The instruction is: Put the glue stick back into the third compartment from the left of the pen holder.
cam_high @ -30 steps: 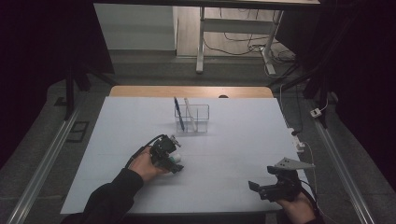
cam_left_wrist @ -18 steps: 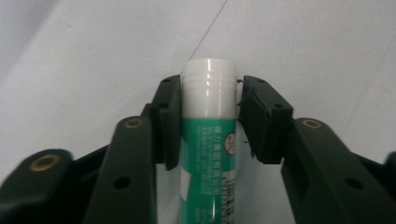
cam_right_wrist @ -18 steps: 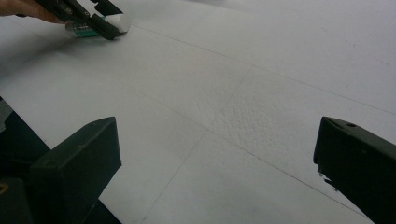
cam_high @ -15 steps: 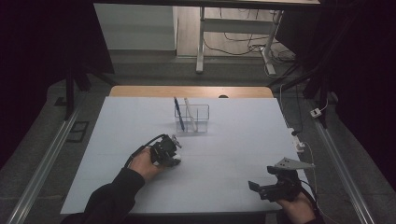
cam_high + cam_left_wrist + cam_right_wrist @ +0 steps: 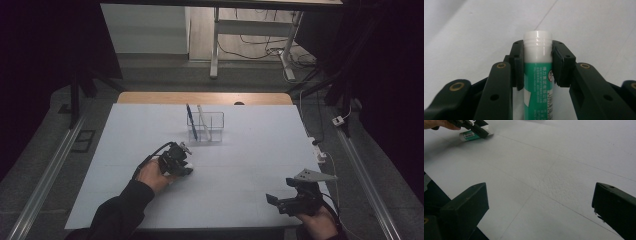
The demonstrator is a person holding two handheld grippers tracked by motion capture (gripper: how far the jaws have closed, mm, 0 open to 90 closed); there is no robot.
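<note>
The left gripper (image 5: 537, 66), jaws just closed, clamps the glue stick (image 5: 538, 75) near its white cap end, long axis lying flat on the white table (image 5: 240, 150) and pointing away along the jaws, ready to lift, while the right gripper (image 5: 540, 202) waits wide open and empty well aside.

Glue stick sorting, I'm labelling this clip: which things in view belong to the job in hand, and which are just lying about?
In the job:
- glue stick, green label, white cap, lying on the table
- left gripper, shut on it
- clear organiser, probably where it goes

Lying about:
- blue pen in the organiser
- right gripper, open, idle
- white table cover
</note>
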